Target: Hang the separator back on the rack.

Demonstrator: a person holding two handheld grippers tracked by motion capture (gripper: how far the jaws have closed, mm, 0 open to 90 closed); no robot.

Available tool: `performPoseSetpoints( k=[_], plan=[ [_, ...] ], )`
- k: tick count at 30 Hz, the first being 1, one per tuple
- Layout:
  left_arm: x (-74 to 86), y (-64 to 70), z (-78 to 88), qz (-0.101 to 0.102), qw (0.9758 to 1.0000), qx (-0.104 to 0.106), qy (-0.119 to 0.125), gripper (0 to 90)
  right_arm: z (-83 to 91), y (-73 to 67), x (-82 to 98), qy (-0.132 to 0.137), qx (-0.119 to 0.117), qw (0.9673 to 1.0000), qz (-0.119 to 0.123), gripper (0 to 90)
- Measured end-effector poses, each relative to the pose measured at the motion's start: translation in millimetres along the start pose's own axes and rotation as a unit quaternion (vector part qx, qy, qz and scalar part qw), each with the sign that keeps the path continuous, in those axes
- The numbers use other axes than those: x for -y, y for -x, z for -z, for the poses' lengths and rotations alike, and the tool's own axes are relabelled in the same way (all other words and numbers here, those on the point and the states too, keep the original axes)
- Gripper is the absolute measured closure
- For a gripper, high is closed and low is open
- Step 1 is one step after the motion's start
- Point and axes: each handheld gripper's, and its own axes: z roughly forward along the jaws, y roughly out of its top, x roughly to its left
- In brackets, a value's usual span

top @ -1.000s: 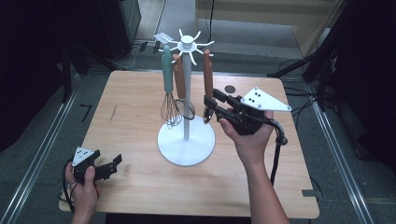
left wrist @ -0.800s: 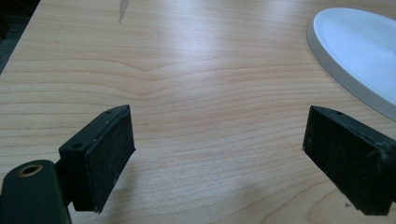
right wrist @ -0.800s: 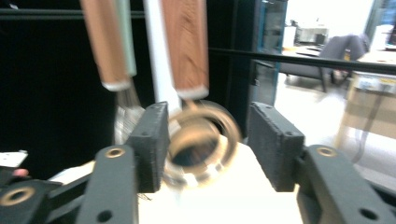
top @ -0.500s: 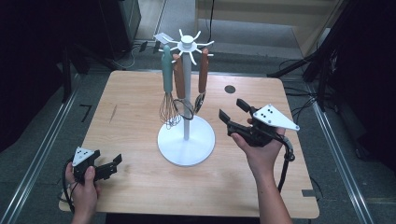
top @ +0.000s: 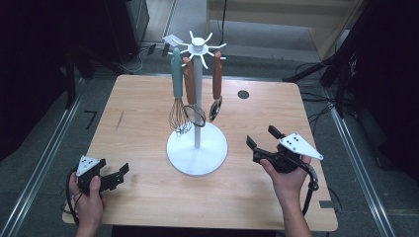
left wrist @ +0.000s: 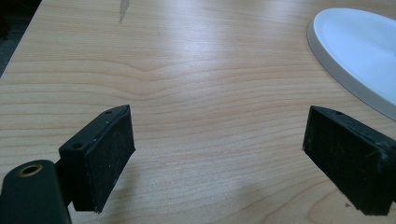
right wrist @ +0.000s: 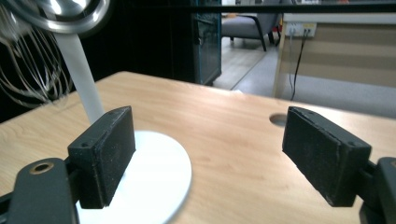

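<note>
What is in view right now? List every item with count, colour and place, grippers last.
Table: one, light wood, under everything; a round hole near its far right.
Utensil stand: one, white, round base at table centre, post with hook arms on top.
Whisk: one, teal handle, steel wires, hanging at the stand's left.
Brown-handled utensil: one, steel loop end, hanging beside the post.
Spoon: one, brown handle, steel bowl, hanging at the stand's right.
Left gripper: black, grey plate, at the near left table edge, jaws open, nothing between them.
Right gripper: black, grey plate, right of the stand, jaws have just been opening, nothing between them.
</note>
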Motion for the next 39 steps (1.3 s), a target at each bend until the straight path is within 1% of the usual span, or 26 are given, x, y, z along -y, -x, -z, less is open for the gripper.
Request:
performPoseSetpoints(
  k=[5, 8, 11, 15, 19, 21, 25, 28, 30, 33, 36, 39],
  plan=[
    [0.0, 0.1, 0.1, 0.0, 1.0, 0.0, 0.0, 9.4, 6.8, 8.9, 21.2, -0.014, 0.013, 0.9998, -0.004, 18.0],
    [0.1, -0.3, 0.2, 0.0, 1.0, 0.001, 0.001, 9.3, 12.0, 15.1, 33.9, -0.021, 0.019, 0.9995, -0.012, 18.0],
    [0.0, -0.5, 0.3, 0.001, 1.0, 0.001, 0.001, 9.3, 17.0, 21.0, 46.0, -0.028, 0.018, 0.9993, -0.018, 18.0],
    [0.1, -0.2, 0.2, 0.0, 1.0, 0.0, 0.001, 9.4, 25.4, 31.0, 60.6, -0.035, 0.026, 0.9985, -0.033, 17.9],
    [0.2, -0.2, 0.2, 0.0, 1.0, 0.001, 0.002, 9.4, 33.4, 37.8, 68.6, -0.037, 0.037, 0.9977, -0.043, 17.9],
    [0.2, -0.1, 0.1, 0.0, 1.0, 0.0, 0.002, 9.3, 37.5, 41.5, 72.9, -0.042, 0.042, 0.9975, -0.038, 18.3],
    [0.2, -0.2, 0.1, 0.0, 1.0, 0.0, 0.002, 9.3, 45.4, 51.4, 86.1, -0.062, 0.054, 0.9961, -0.031, 18.2],
    [0.1, -0.1, 0.2, 0.0, 1.0, 0.0, 0.001, 9.3, 52.6, 63.1, 96.7, -0.071, 0.068, 0.9942, -0.042, 18.5],
    [0.1, 0.0, 0.2, 0.0, 1.0, 0.0, 0.001, 9.3, 56.8, 68.4, 100.2, -0.076, 0.078, 0.9931, -0.044, 18.8],
    [0.2, 0.1, 0.2, 0.0, 1.0, -0.001, 0.002, 9.3, 64.8, 76.0, 103.9, -0.076, 0.09, 0.9918, -0.049, 19.3],
    [0.2, 0.1, 0.3, -0.001, 1.0, -0.001, 0.002, 9.4, 72.2, 81.9, 106.8, -0.077, 0.094, 0.9911, -0.056, 19.3],
    [0.2, 0.1, 0.3, 0.0, 1.0, -0.002, 0.002, 9.3, 79.2, 86.4, 109.9, -0.082, 0.098, 0.9905, -0.052, 19.2]
  ],
)
